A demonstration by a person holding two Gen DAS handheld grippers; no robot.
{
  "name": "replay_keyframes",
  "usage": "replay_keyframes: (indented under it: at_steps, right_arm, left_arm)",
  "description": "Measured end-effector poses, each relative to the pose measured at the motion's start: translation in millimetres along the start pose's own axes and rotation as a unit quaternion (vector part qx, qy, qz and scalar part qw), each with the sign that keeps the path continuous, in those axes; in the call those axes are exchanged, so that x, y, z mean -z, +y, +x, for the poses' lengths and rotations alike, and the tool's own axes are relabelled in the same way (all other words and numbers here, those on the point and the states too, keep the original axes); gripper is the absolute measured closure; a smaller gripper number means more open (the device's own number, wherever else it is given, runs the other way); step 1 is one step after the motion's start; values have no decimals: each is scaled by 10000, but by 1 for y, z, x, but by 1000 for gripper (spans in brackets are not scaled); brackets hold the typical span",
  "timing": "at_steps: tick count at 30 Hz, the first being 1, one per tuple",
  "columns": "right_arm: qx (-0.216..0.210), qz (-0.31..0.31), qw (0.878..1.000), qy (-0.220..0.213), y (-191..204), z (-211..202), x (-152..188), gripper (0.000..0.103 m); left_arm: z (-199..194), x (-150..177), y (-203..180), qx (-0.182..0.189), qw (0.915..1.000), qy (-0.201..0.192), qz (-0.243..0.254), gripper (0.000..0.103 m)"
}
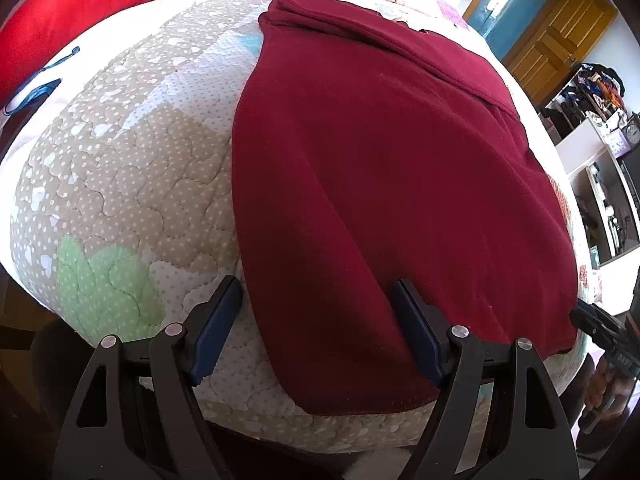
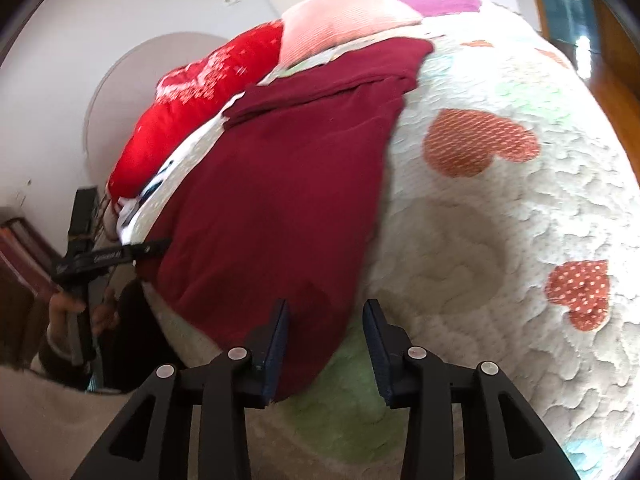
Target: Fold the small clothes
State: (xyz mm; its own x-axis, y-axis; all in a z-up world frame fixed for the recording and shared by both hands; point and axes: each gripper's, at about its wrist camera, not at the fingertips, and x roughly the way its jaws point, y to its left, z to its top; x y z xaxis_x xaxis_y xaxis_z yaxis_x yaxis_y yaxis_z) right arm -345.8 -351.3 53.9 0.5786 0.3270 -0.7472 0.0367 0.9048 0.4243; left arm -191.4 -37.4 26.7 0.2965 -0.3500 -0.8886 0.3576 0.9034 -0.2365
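A dark red garment (image 1: 380,168) lies flat on the quilted bed (image 1: 120,184), with folded sleeves across its far end. My left gripper (image 1: 318,296) is open, its jaws astride the garment's near left corner. In the right wrist view the same garment (image 2: 280,184) runs away from me. My right gripper (image 2: 326,316) is open, its jaws astride the garment's near right corner. The left gripper (image 2: 152,249) shows there at the garment's left edge, and the right gripper (image 1: 592,320) shows at the right edge of the left wrist view.
A bright red duvet (image 1: 80,4) and a pink pillow (image 2: 340,20) lie at the head of the bed. Shelves with clutter (image 1: 600,152) and a wooden door (image 1: 560,36) stand to the right. The quilt (image 2: 500,200) has heart patches.
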Motion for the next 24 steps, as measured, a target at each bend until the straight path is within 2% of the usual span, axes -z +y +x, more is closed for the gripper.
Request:
replay_keyframes:
  at_steps: [5, 13, 16, 19, 20, 21, 22, 24]
  right_arm:
    - [-162, 14, 9998, 83, 3, 2, 5, 60]
    - [-172, 42, 9998, 88, -1, 0, 6, 59]
    - [-307, 129, 9994, 82, -5, 1, 8, 59]
    - [-475, 244, 9986, 62, -8, 5, 11, 56]
    - [-525, 278, 9982, 32, -8, 5, 11, 55]
    - [-564, 294, 9980, 10, -8, 6, 12, 54]
    - [-607, 303, 9977, -8, -8, 6, 12, 53]
    - [-658, 305, 9974, -32, -8, 6, 13, 52]
  left_arm:
    - [2, -3, -1, 20, 10000, 24, 17, 26]
    - [-10, 9, 11, 224, 9996, 147, -71, 26]
    - [-13, 11, 15, 323, 9993, 161, -128, 26]
    - [-13, 13, 12, 262, 9995, 152, -65, 28]
    - [-13, 13, 11, 210, 9997, 138, -31, 33]
    - [-13, 14, 10, 153, 9998, 119, -13, 45]
    - [-13, 14, 9, 109, 9999, 85, -8, 51]
    - [-14, 13, 8, 191, 9998, 81, -21, 65]
